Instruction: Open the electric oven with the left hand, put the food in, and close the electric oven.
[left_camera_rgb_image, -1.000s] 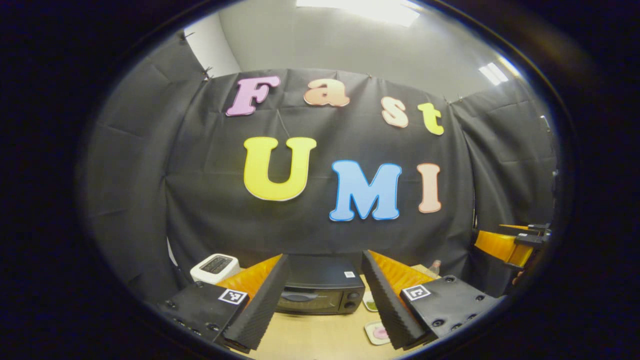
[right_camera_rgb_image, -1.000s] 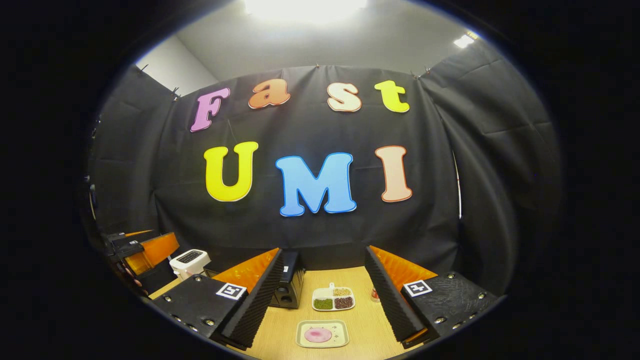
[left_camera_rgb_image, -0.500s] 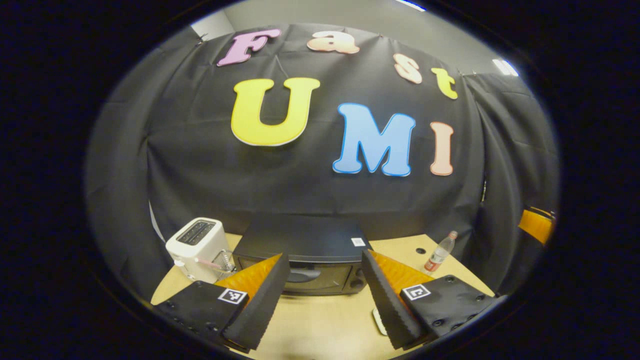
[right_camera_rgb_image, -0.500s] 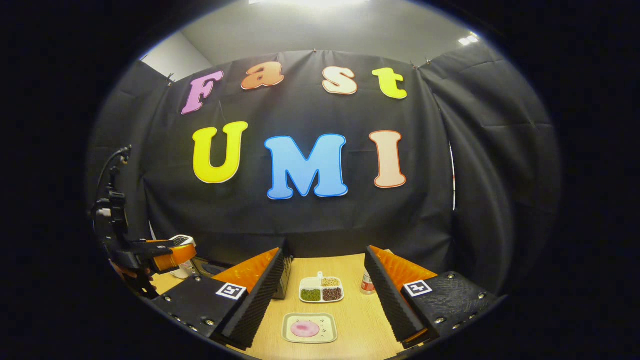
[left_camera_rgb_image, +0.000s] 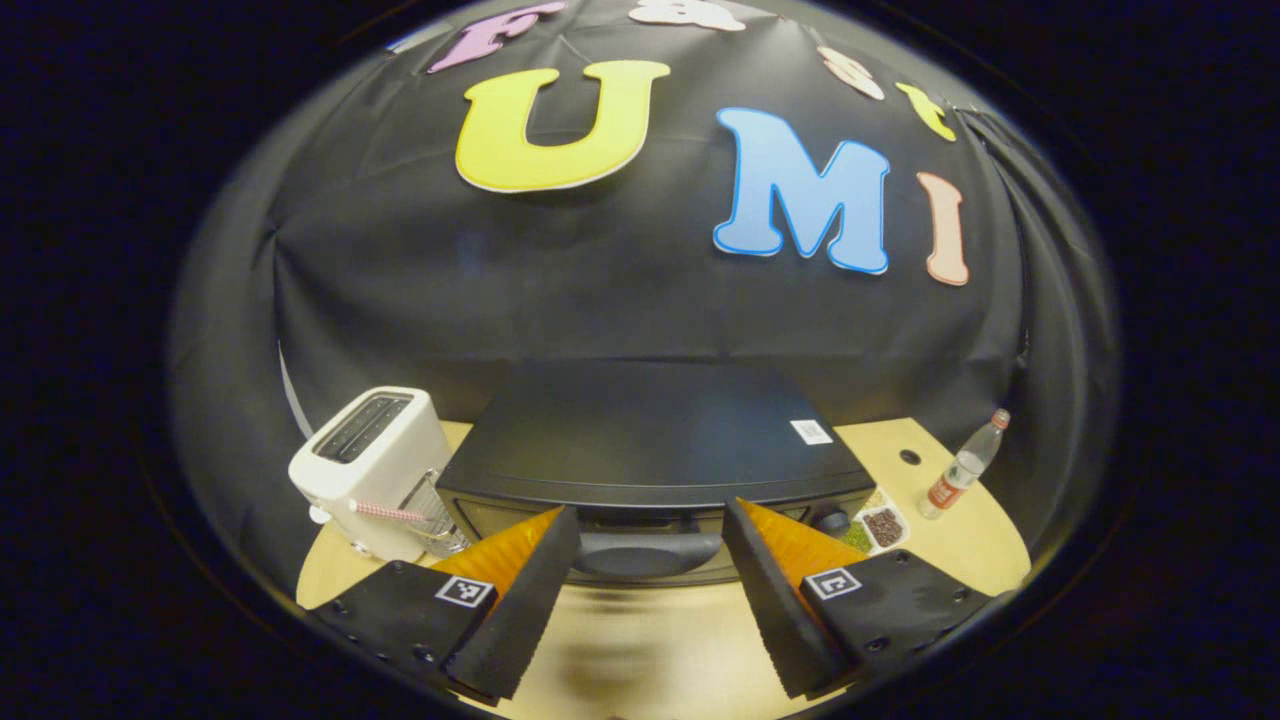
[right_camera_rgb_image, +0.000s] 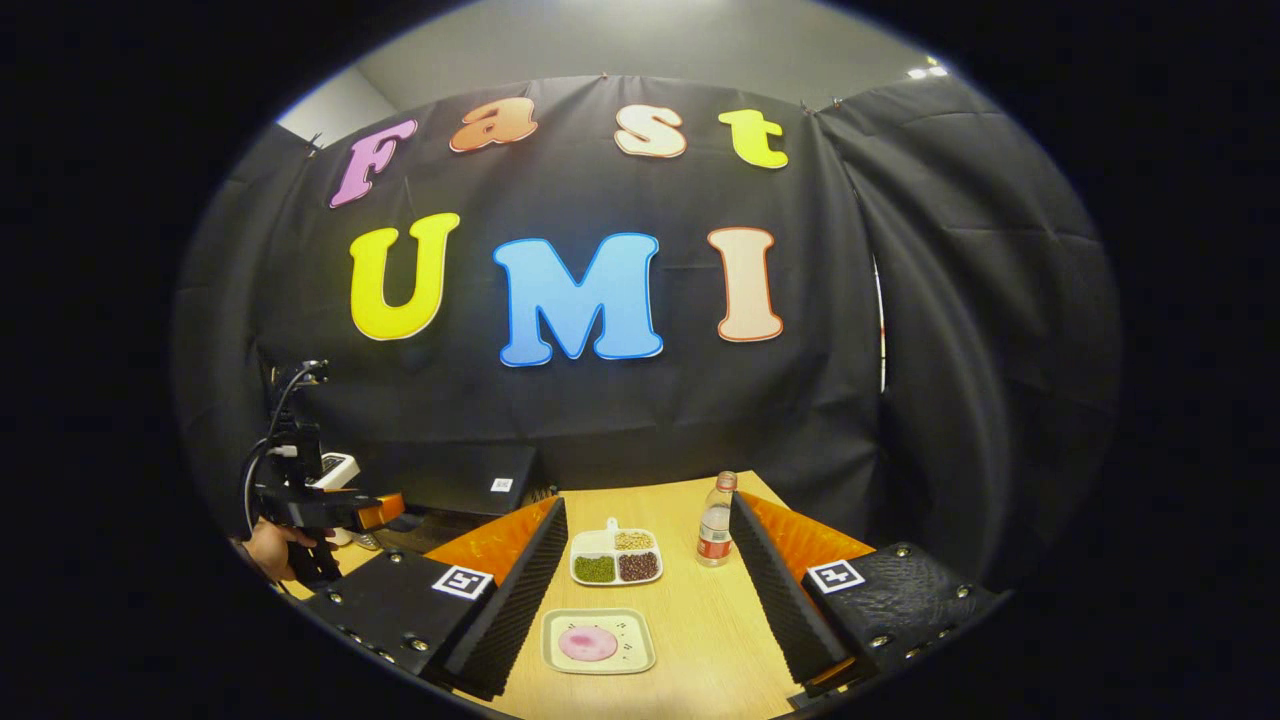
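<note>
In the left gripper view, the left gripper (left_camera_rgb_image: 648, 600) stands wide apart and empty at the bottom, its ridged fingers (left_camera_rgb_image: 520, 610) flanking the curved handle (left_camera_rgb_image: 645, 553) of the electric oven (left_camera_rgb_image: 650, 440). This matte black box sits mid-frame on the wooden table (left_camera_rgb_image: 640, 660), long axis across the frame, door shut and facing the camera. A white toaster (left_camera_rgb_image: 368, 465) stands left of it.

In the right gripper view, the right gripper (right_camera_rgb_image: 648, 590) is likewise wide and empty. Between its fingers lies a square plate (right_camera_rgb_image: 598, 641) holding pink round food (right_camera_rgb_image: 588, 643); beyond, a divided dish (right_camera_rgb_image: 616, 561) of green, brown and yellow grains, then a clear plastic bottle (right_camera_rgb_image: 714, 534) standing upright.
</note>
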